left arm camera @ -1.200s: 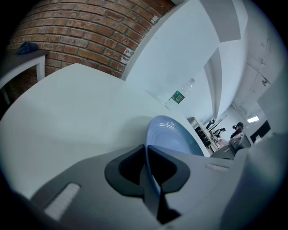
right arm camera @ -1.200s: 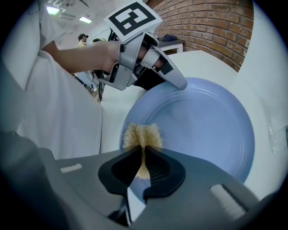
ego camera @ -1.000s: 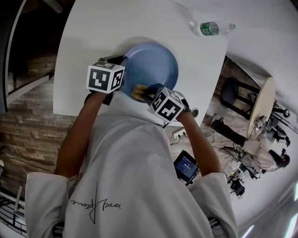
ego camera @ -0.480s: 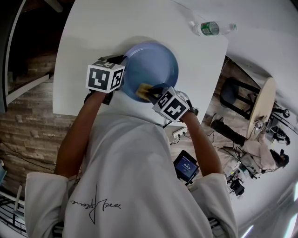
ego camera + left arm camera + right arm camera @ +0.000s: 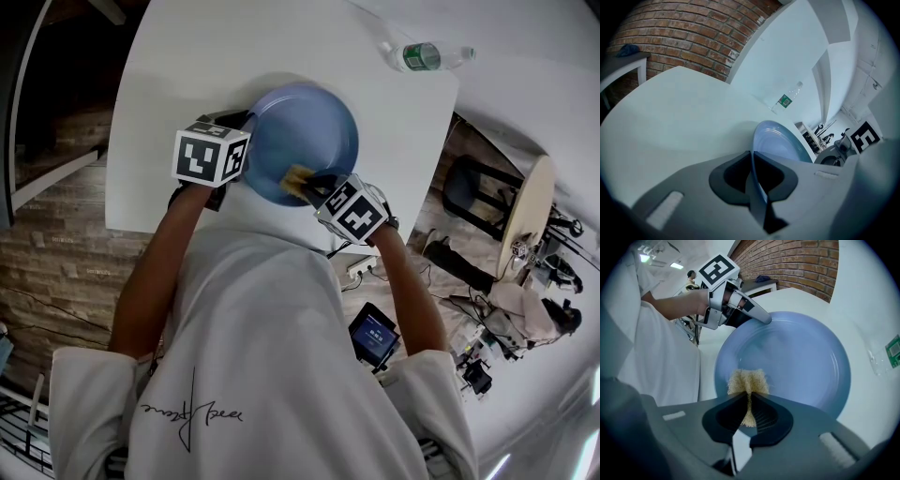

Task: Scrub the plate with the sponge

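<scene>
A blue plate [image 5: 309,131] lies near the front edge of the white table [image 5: 187,66]. My left gripper [image 5: 240,122] is shut on the plate's left rim; in the left gripper view that rim [image 5: 753,164] runs edge-on between the jaws. My right gripper [image 5: 316,185] is shut on a tan sponge [image 5: 297,177], which rests on the plate's near inner surface. In the right gripper view the sponge [image 5: 747,382] sticks out past the jaws onto the plate [image 5: 801,357], with the left gripper [image 5: 765,319] clamped on the far rim.
A plastic water bottle [image 5: 422,57] with a green label lies at the table's far right corner. A brick wall [image 5: 684,33] stands beyond the table. Right of the table's edge are a black stool [image 5: 473,187], a small round table [image 5: 530,211] and gear on the floor.
My right gripper has slid the sponge to the right along the plate's near side. The left gripper and the plate have stayed put.
</scene>
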Demonstrator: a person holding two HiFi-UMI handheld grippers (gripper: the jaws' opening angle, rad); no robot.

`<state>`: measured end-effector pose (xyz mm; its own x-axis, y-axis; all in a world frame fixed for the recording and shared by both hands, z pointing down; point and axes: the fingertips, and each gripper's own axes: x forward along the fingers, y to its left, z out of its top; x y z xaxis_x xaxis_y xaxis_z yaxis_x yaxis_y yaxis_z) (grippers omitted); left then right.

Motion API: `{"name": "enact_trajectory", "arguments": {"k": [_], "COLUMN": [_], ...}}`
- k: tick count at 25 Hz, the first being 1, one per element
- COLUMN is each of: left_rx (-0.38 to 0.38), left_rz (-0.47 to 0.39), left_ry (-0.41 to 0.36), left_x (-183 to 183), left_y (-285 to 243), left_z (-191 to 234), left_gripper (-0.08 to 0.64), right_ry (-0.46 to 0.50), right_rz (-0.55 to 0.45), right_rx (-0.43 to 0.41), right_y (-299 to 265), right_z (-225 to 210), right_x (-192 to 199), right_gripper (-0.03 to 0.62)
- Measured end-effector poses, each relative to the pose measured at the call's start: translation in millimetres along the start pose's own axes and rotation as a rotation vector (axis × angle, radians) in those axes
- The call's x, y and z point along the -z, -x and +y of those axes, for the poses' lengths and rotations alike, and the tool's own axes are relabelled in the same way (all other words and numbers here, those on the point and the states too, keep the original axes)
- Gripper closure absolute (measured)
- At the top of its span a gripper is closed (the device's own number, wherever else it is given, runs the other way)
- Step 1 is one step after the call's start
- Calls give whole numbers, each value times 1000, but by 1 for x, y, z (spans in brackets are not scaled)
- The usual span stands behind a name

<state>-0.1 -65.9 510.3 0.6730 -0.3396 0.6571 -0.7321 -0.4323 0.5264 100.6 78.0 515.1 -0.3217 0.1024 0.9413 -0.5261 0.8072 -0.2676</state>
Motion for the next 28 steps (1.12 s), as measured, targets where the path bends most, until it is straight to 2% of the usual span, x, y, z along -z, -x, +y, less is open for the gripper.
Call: {"name": "enact_trajectory", "arguments": {"k": [14, 28], "left_rx": [-3, 6], "left_rz": [-8, 5], "left_ry": [-8, 3], "left_x": [-2, 2], "left_y": [2, -1], "left_z": [1, 0], "left_gripper": [529, 529], "right_ry": [-67, -72], "right_rz": [-24, -10], "right_rx": [18, 39], "right_y": [5, 10], "right_z": [-16, -30], "right_x": [9, 15], "right_gripper": [560, 558]}}
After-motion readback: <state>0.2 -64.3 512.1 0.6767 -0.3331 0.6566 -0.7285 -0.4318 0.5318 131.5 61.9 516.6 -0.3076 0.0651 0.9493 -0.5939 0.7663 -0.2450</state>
